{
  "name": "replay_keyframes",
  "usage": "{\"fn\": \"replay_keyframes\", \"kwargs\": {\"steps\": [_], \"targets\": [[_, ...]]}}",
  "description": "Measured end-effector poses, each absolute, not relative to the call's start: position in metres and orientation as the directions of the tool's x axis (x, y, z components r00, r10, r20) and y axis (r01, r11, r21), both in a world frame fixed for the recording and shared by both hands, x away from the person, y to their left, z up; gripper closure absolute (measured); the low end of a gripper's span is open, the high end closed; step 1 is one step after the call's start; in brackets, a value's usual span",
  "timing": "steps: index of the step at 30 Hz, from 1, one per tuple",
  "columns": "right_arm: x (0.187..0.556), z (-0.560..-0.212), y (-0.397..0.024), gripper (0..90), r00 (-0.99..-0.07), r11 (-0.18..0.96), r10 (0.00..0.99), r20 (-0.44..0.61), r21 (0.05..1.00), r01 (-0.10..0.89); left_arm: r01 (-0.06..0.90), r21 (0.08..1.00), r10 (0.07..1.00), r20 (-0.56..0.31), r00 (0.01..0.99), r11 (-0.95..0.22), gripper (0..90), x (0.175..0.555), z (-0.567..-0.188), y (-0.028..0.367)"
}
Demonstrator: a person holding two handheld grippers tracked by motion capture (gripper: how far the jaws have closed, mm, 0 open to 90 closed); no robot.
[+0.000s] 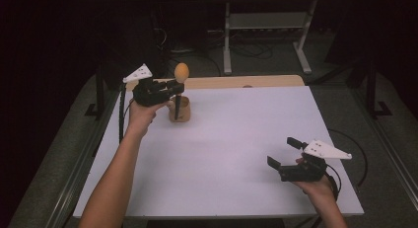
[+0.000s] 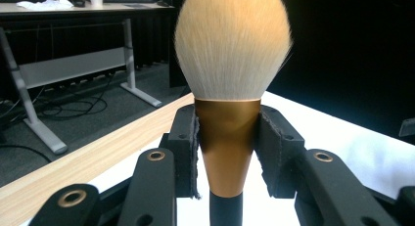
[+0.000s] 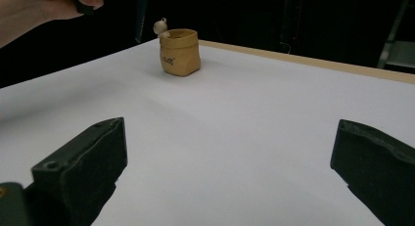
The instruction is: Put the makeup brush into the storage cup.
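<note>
Here, far left of the tabletop (image 1: 222, 154): my left gripper (image 1: 173, 88) is held above the white sheet, its jaws clamped on the makeup brush (image 1: 181, 76). In the left gripper view the pads press both sides of the brush's copper-coloured ferrule (image 2: 227, 143). The pale, orange-tipped bristle head (image 2: 234, 42) stands upright above the jaws; the black handle (image 2: 226, 209) drops below them. From the high view the brush is vertical, its handle pointing down toward the small tan pot (image 1: 179, 109) directly beneath. Whether the handle's end is already inside the pot's mouth I cannot tell.

The pot sits near the far left corner of the sheet, close to the bare wooden strip (image 1: 256, 81) at the back edge. In the right gripper view it (image 3: 180, 52) shows writing on its front and a little figure (image 3: 161, 27) at its rim.

Middle of the sheet: bare.

Near right: my right gripper (image 1: 282, 154) is low over the sheet, well apart from the pot. Its jaws are spread wide, nothing between them, facing toward the pot.
</note>
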State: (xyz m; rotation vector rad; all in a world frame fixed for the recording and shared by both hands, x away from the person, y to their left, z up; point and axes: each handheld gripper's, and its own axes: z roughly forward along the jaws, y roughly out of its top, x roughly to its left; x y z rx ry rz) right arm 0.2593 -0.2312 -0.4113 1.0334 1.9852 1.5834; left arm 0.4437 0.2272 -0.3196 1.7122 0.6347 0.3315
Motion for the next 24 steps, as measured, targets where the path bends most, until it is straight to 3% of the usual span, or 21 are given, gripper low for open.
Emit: {"fn": "replay_keyframes", "kwargs": {"steps": [24], "targets": [[0.259, -0.411, -0.232, 0.0, -0.648, 0.082, 0.749, 0.139, 0.951, 0.298, 0.223, 0.964, 0.607, -0.090, 0.789, -0.147, 62.8, 0.466, -0.317, 0.217]]}}
